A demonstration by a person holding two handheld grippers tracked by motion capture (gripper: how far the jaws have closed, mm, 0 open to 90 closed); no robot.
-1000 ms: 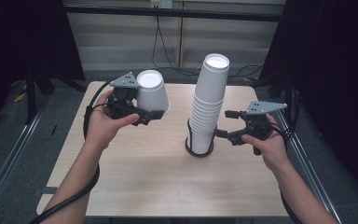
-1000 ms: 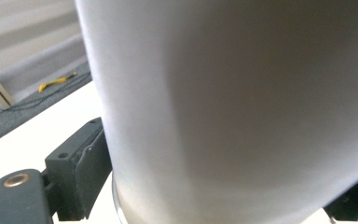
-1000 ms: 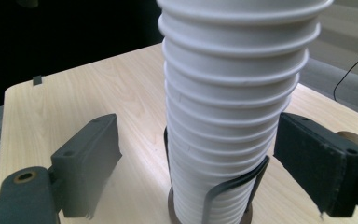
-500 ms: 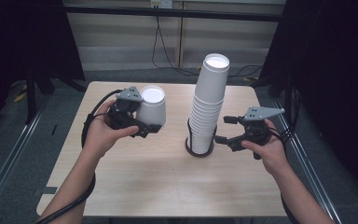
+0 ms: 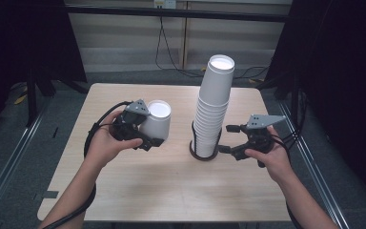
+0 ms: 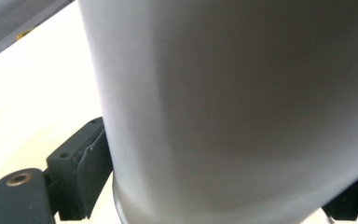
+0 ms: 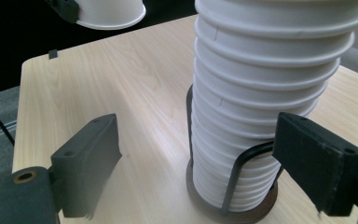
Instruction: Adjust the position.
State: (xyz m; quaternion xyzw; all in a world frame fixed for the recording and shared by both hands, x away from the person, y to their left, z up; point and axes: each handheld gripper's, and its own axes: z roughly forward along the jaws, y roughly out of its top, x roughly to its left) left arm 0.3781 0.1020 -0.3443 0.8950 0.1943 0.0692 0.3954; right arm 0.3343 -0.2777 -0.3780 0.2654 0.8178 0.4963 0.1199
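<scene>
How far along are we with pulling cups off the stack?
Done: one single cup is off the stack, clamped in the left tool above the table, upside down. In hand: the right tool is open beside the cup stack, near its wire holder, not gripping. Left: setting the cup down; the tall stack remains in the holder.
</scene>
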